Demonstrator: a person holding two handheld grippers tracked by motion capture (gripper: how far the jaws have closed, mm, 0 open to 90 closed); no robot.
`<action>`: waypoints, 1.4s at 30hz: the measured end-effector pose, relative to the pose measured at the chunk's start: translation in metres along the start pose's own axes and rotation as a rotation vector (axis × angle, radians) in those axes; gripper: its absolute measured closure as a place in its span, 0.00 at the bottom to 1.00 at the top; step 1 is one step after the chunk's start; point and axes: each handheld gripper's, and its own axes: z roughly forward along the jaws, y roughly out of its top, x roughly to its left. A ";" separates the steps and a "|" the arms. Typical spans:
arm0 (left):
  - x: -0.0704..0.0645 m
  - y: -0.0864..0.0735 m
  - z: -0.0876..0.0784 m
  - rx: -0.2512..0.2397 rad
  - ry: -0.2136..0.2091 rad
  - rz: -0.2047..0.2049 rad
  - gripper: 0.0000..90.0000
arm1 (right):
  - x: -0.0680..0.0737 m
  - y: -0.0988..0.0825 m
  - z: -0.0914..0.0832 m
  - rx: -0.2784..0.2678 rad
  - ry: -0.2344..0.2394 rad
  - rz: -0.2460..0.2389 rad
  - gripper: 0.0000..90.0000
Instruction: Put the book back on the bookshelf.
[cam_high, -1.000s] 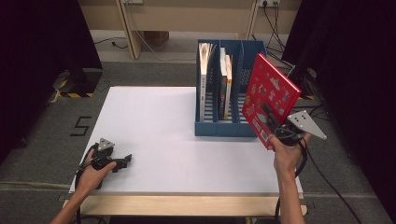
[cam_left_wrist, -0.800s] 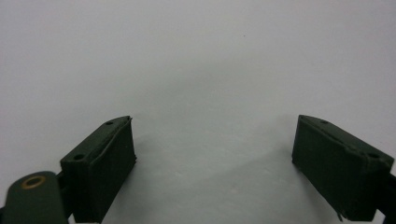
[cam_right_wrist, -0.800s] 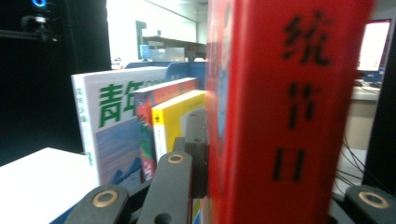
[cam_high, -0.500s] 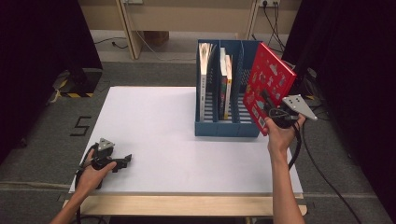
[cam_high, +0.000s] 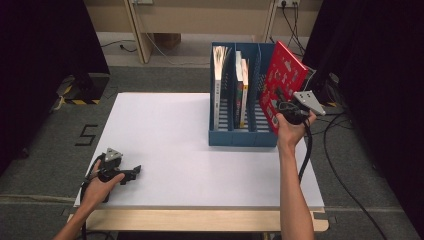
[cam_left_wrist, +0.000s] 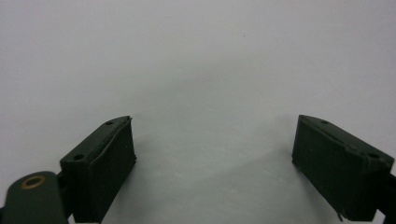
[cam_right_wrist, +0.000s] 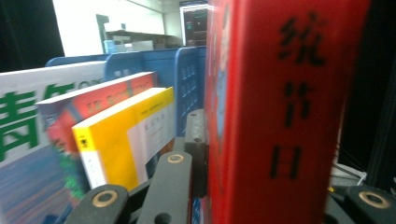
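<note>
Now, right gripper (cam_high: 280, 102) clamps red book (cam_high: 280, 82), seemingly over blue rack (cam_high: 240, 137)

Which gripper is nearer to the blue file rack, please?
Right. The right gripper holds the red book beside the blue file rack; the left gripper rests at the table's near-left corner.

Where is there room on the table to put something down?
The white table is bare between the left claw and the blue file rack. It is crowded around the right claw, shut on the red book.
</note>
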 end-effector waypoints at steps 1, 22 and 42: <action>0.000 0.000 0.000 0.000 0.000 0.000 0.13 | 0.000 0.000 0.003 0.001 -0.006 0.006 0.88; 0.000 0.000 0.000 0.000 0.001 0.000 0.13 | 0.004 -0.019 0.053 0.077 -0.058 0.026 0.88; 0.000 0.000 0.000 0.002 0.002 0.003 0.13 | 0.010 -0.034 0.077 0.158 -0.064 0.020 0.87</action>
